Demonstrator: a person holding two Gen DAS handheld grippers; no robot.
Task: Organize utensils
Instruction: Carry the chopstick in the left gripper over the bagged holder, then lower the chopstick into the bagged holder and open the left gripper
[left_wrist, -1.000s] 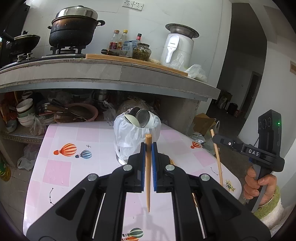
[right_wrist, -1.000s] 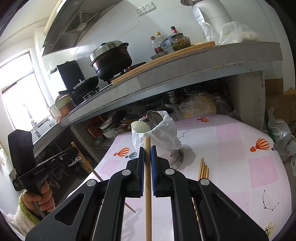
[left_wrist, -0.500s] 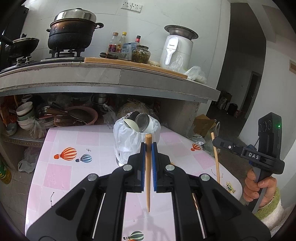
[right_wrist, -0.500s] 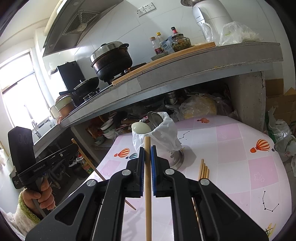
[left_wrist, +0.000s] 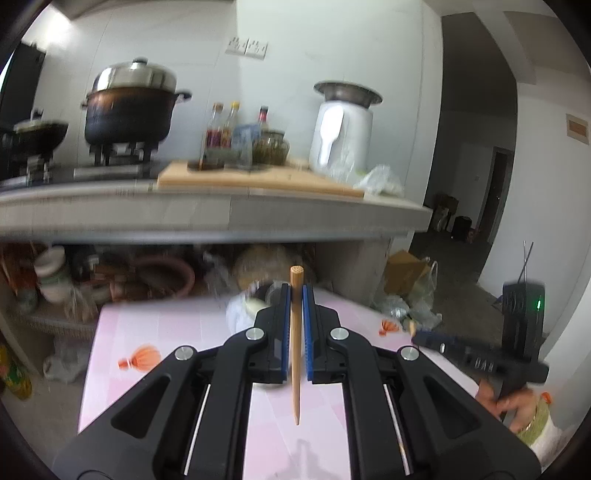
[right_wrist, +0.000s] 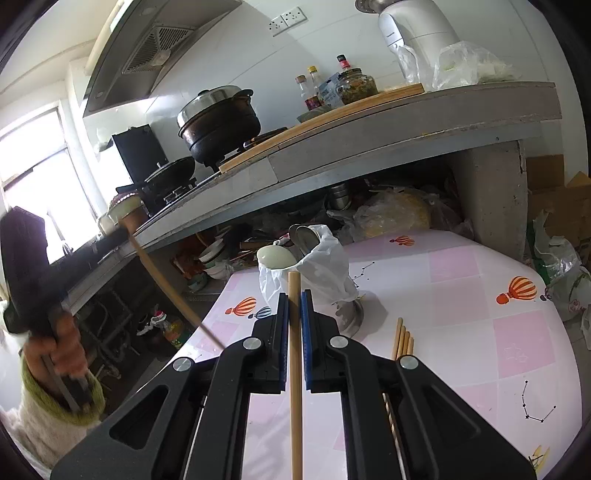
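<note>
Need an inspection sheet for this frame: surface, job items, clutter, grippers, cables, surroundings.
Surface: pink tiled table with balloon prints, mostly bare.
Job's things: bag-lined utensil holder with spoons in it; loose chopsticks lying beside its base.
Clutter: bowls and bags on the shelf under the counter.
Grippers: left gripper shut on a chopstick; right gripper shut on another chopstick; both clear of the table.
Cables: nothing seen.
Surroundings: counter with lidded pot, bottles, jar, white appliance.
</note>
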